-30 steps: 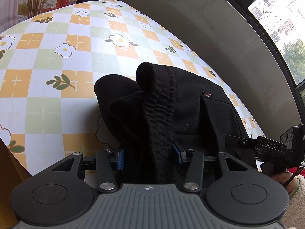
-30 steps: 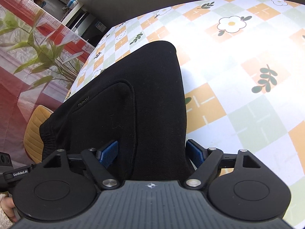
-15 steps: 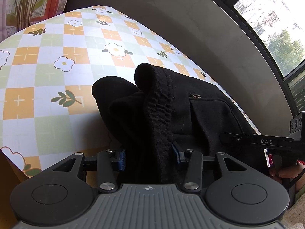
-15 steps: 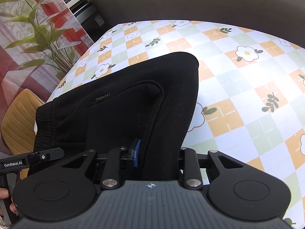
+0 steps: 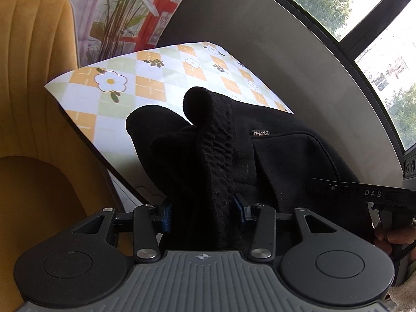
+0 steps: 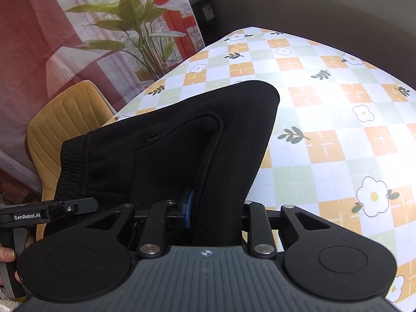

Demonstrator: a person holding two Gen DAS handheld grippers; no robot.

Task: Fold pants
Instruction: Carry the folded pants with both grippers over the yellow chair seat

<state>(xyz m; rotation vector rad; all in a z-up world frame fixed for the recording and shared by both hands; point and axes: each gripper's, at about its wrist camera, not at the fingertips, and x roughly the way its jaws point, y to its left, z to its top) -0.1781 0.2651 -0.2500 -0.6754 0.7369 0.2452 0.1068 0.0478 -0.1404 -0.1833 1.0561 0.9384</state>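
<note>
The black pants [image 5: 280,156] hang lifted between both grippers above the flower-checked table [image 5: 156,83]. My left gripper [image 5: 202,213] is shut on the bunched ribbed waistband [image 5: 215,140], which rises in a fold ahead of the jaws. My right gripper [image 6: 215,208] is shut on a fold of the pants [image 6: 182,140] by the pocket seam. The far fold of the pants lies over the table [image 6: 338,119]. The right gripper's finger [image 5: 364,192] shows at the right of the left wrist view, and the left gripper's finger [image 6: 52,209] at the left of the right wrist view.
A yellow ribbed chair [image 5: 33,104] stands close at the left of the table, also seen in the right wrist view [image 6: 67,119]. A potted plant [image 6: 145,39] and red-and-white curtain stand behind. A grey wall and windows [image 5: 364,26] lie to the right.
My right gripper has closed on the pants fold. Both grippers have risen and pulled back toward the table edge, lifting the pants; the chair and curtain have come into view.
</note>
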